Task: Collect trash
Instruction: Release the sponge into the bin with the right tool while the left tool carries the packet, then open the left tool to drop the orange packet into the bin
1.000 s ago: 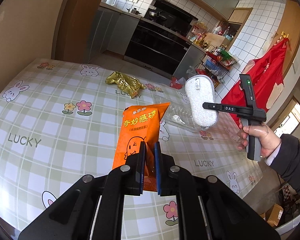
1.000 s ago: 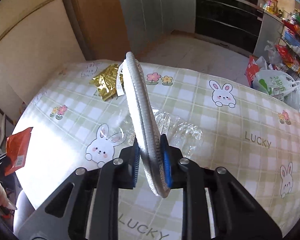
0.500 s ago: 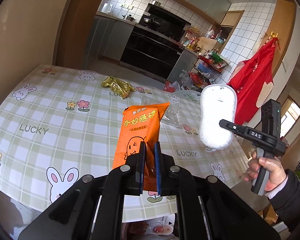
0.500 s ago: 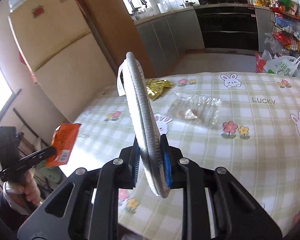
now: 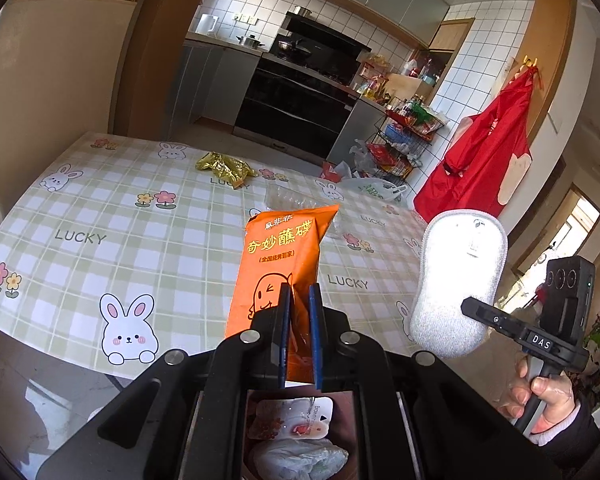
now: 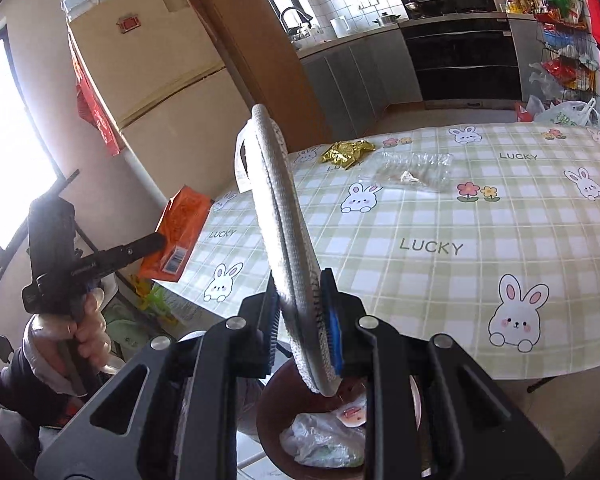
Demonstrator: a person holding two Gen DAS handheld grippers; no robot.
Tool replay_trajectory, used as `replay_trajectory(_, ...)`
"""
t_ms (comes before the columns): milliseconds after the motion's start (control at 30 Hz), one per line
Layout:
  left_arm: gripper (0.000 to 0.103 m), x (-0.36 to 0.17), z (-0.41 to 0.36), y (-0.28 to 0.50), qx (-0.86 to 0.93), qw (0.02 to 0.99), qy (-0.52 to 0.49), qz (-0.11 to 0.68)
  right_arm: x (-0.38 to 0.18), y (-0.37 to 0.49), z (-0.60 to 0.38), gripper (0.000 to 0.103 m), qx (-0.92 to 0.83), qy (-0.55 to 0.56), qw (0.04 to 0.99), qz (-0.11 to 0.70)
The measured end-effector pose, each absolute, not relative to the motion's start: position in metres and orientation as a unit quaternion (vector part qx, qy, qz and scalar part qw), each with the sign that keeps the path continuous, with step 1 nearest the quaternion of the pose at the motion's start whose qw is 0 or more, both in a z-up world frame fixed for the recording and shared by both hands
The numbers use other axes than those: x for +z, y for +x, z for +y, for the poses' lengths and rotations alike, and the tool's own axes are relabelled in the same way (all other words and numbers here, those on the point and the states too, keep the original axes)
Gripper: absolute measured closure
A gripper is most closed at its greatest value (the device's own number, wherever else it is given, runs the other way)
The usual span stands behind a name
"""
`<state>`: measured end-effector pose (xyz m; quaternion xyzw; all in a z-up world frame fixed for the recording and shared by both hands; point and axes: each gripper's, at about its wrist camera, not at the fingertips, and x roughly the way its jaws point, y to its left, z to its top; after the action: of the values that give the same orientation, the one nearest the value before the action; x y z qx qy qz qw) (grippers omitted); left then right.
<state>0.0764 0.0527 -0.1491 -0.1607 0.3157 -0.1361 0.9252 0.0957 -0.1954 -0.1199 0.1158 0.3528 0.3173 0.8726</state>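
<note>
My left gripper (image 5: 299, 320) is shut on an orange snack packet (image 5: 284, 264), held upright off the table's near edge, above a brown trash bin (image 5: 296, 440) with wrappers inside. My right gripper (image 6: 302, 320) is shut on a white-grey sponge pad (image 6: 276, 216), held on edge above the same bin (image 6: 272, 412). The left gripper (image 6: 156, 242) with the packet (image 6: 178, 236) shows at the left of the right wrist view; the right gripper (image 5: 476, 308) with the pad (image 5: 458, 280) shows at the right of the left wrist view. A gold wrapper (image 5: 224, 168) and a clear plastic wrapper (image 5: 296, 200) lie on the table.
The table (image 5: 100, 216) has a green checked cloth with rabbits. A fridge (image 6: 148, 92) stands at the left, kitchen cabinets and a wire rack with bags (image 5: 400, 148) behind. A red apron (image 5: 484, 152) hangs at the right.
Both grippers have pulled back from over the table to beyond its near edge, above the trash bin, each still holding its item.
</note>
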Motion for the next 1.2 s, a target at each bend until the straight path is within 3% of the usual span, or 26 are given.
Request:
replay_trajectory(500,0.094,-0.137,0.042,0.05,-0.144,0.931,-0.146,0.302,-0.138,0.068,-0.176,0.078,0.355,0.068,0.848,0.389)
replay_trajectory(667,0.094,-0.138,0.042,0.051,-0.144,0.93,-0.147,0.304,-0.147,0.069,-0.167,0.075,0.358,0.051,0.84,0.405)
replay_trajectory(733,0.094,-0.139,0.042,0.051,-0.145,0.929,-0.148,0.305,-0.15,0.07,-0.165,0.067,0.358,0.051,0.839,0.406)
replay_trajectory(867,0.094,-0.143,0.042,0.051,-0.149,0.927,-0.148,0.31,-0.147,0.072,-0.169,0.063,0.353,0.061,0.844,0.399)
replay_trajectory(967,0.094,-0.146,0.039,0.05,-0.156,0.925,-0.145,0.316,-0.14,0.072,-0.176,0.048,0.339,0.07,0.857,0.381)
replay_trajectory(1033,0.094,-0.148,0.037,0.05,-0.16,0.923,-0.143,0.319,-0.133,0.071,-0.183,0.025,0.321,0.078,0.871,0.363)
replay_trajectory(1100,0.094,-0.151,0.033,0.049,-0.168,0.92,-0.143,0.324,-0.126,0.071,-0.19,0.011,0.302,0.086,0.885,0.343)
replay_trajectory(1200,0.094,-0.155,0.026,0.048,-0.178,0.916,-0.138,0.332,-0.117,0.07,-0.2,0.006,0.263,0.095,0.908,0.314)
